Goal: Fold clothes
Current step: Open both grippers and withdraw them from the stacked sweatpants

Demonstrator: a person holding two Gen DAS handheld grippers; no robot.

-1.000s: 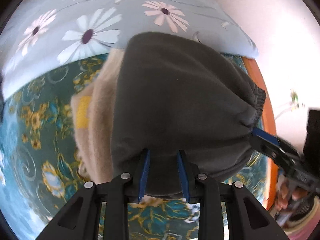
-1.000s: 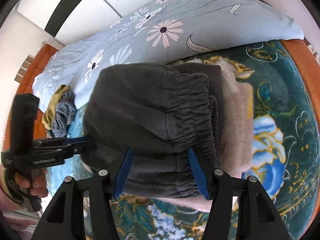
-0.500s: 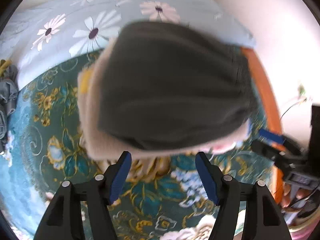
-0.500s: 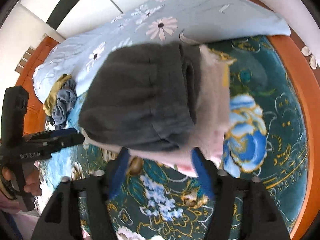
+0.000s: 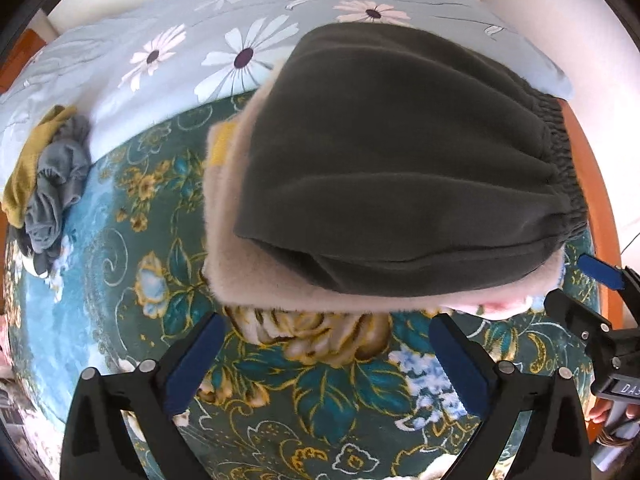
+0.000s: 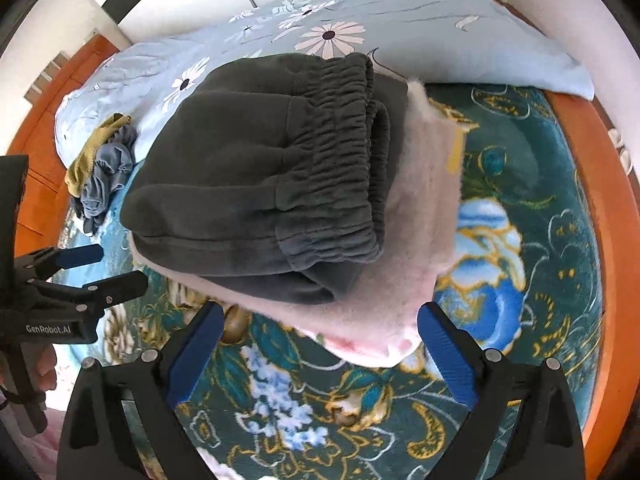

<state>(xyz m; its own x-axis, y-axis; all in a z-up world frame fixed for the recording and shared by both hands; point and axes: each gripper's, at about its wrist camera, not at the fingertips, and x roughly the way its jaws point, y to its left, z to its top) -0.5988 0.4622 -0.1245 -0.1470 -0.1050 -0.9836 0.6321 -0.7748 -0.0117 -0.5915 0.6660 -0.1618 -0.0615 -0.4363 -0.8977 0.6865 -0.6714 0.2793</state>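
Both claws stand released: the left gripper [image 5: 326, 354] and the right gripper [image 6: 320, 344] each hold their blue pads spread wide over the floral bedspread [image 5: 320, 392], gripping nothing and touching no cloth. Just beyond the fingertips lies the stack. At the bottom is a pale pink fleece [image 5: 224, 248], its near edge close to the pads, with a small yellow patch [image 5: 222, 146] at its far-left corner. On top sits the folded dark grey pants [image 5: 400, 160], the elastic waistband [image 6: 332, 152] turned toward the right side of the bed, next to the orange bed frame [image 6: 612, 220]. Behind the stack, a daisy-print pillow [image 5: 180, 52] runs along the head of the bed, and a crumpled heap of grey and mustard clothes [image 5: 44, 184] waits at the far-left edge, against the pillow.

The pants look finished (edges roughly square on the fleece, though the near corner bulges a little). To do this step well, I would back both grippers straight off without snagging the fleece's fuzzy edge, so the stack is not dragged askew. Next, probably, comes the heap: take one garment only, by a hem or seam, and lift it clear before spreading it on the open bedspread near the front.
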